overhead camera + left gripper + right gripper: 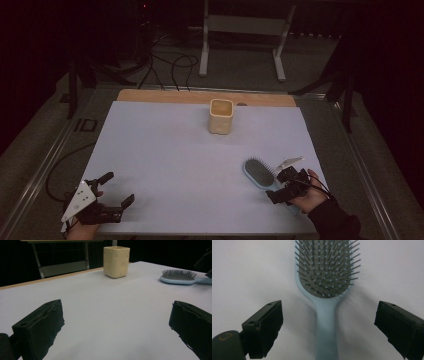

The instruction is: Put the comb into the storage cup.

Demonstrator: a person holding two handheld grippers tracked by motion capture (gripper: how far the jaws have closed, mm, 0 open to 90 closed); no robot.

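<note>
Table (165,165): hairbrush (258,172) handle toward person

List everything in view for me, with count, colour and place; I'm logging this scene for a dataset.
hairbrush: one, light blue with dark bristles, lying bristles up at the sheet's near right, handle between the right gripper's open jaws
cup: one, cream yellow, square, upright at the far middle
sheet: one, white, covering the table
table: one, wooden edge showing at the far side
frame: one, white metal, on the floor beyond
cables: several, black, on the floor
left gripper: one, black, open, near left
right gripper: one, black, open, near right
</note>
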